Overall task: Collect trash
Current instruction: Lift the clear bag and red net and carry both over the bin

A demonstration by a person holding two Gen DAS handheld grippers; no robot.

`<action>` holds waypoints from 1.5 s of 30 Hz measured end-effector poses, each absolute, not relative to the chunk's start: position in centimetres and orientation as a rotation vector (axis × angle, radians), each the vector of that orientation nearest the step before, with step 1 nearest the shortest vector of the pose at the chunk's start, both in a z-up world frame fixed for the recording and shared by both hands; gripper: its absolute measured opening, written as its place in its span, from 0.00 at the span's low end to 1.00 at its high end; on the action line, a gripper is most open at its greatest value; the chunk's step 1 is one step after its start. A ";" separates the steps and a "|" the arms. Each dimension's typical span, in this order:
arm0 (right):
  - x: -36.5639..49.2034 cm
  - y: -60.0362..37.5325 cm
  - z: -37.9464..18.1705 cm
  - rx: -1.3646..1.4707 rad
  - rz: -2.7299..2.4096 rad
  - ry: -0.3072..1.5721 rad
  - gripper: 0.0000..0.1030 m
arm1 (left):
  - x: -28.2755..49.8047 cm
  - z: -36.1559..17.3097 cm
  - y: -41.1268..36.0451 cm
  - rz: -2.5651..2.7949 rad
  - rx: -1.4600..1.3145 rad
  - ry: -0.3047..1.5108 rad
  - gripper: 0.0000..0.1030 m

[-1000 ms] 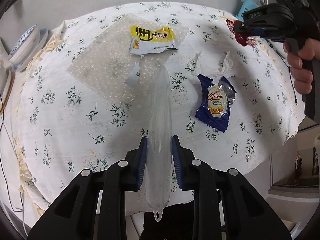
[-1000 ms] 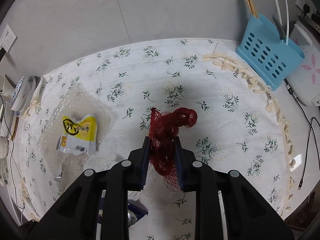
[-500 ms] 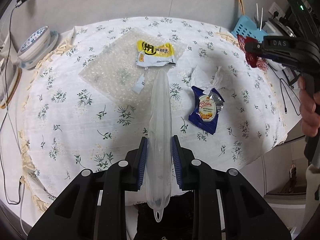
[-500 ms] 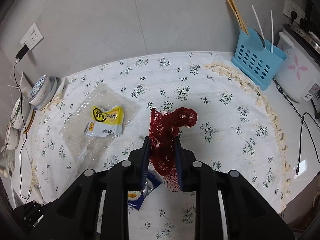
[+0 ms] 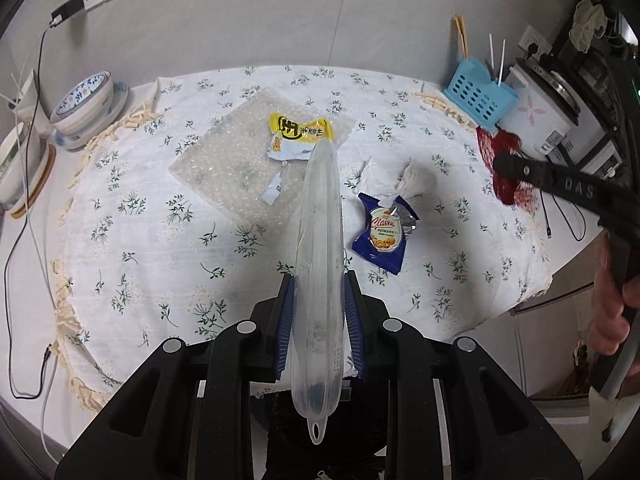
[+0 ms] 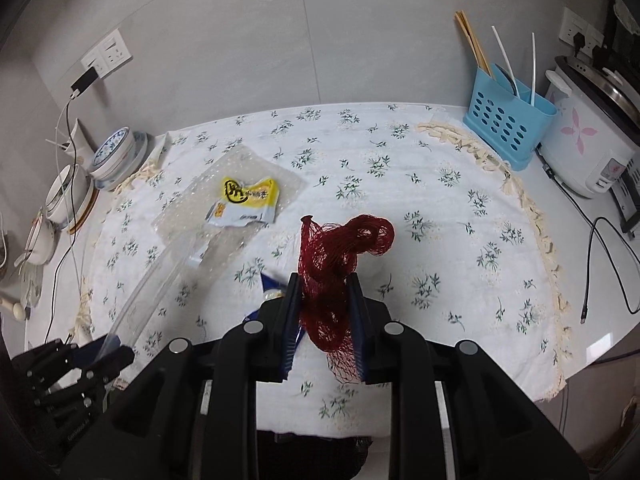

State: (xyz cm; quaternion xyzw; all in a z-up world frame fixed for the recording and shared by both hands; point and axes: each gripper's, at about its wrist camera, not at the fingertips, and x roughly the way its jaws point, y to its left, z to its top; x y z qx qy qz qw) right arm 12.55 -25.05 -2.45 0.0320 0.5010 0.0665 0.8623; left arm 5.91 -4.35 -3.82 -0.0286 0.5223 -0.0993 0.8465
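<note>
My left gripper [image 5: 320, 316] is shut on a long clear plastic bag [image 5: 320, 240], held above the near edge of the floral tablecloth [image 5: 140, 240]. My right gripper [image 6: 325, 312] is shut on a bunched red mesh net [image 6: 340, 248], also held above the table; the net shows at the right in the left wrist view [image 5: 508, 168]. On the cloth lie a yellow snack wrapper [image 5: 298, 136] on a sheet of bubble wrap [image 5: 232, 168], a blue "Classic" cookie wrapper [image 5: 384, 232], and a crumpled white tissue [image 5: 400, 176].
Blue-and-white bowls [image 5: 80, 104] stand at the far left. A blue utensil holder [image 6: 508, 120] and a white rice cooker [image 6: 592, 148] stand at the far right. Cables run along the left edge [image 5: 24, 240] and the right edge [image 6: 600, 264].
Both grippers have lifted and drawn back from the table with their loads, so more of the table and wall shows. The trash on the cloth has not moved.
</note>
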 end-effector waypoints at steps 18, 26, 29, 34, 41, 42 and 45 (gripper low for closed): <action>3.5 -24.5 -0.9 0.061 0.157 1.034 0.21 | -0.5 -1.3 -3.9 -0.186 -0.091 1.060 0.23; 0.7 -24.3 -1.8 0.043 0.159 1.045 0.21 | -3.0 -1.9 -3.0 -0.171 -0.134 1.076 0.23; -0.5 -24.2 -2.3 0.035 0.163 1.053 0.21 | -4.1 -2.1 -2.9 -0.167 -0.141 1.083 0.23; -2.5 -24.2 -3.2 0.025 0.173 1.061 0.21 | -6.2 -2.7 -3.2 -0.166 -0.142 1.091 0.23; -5.0 -24.2 -5.0 0.022 0.192 1.098 0.21 | -8.7 -4.2 -3.9 -0.158 -0.134 1.113 0.23; -5.4 -24.1 -5.2 0.017 0.197 1.099 0.21 | -9.0 -4.5 -4.0 -0.155 -0.134 1.117 0.23; -6.3 -24.0 -6.0 0.008 0.208 1.110 0.21 | -10.0 -5.3 -4.2 -0.152 -0.137 1.130 0.23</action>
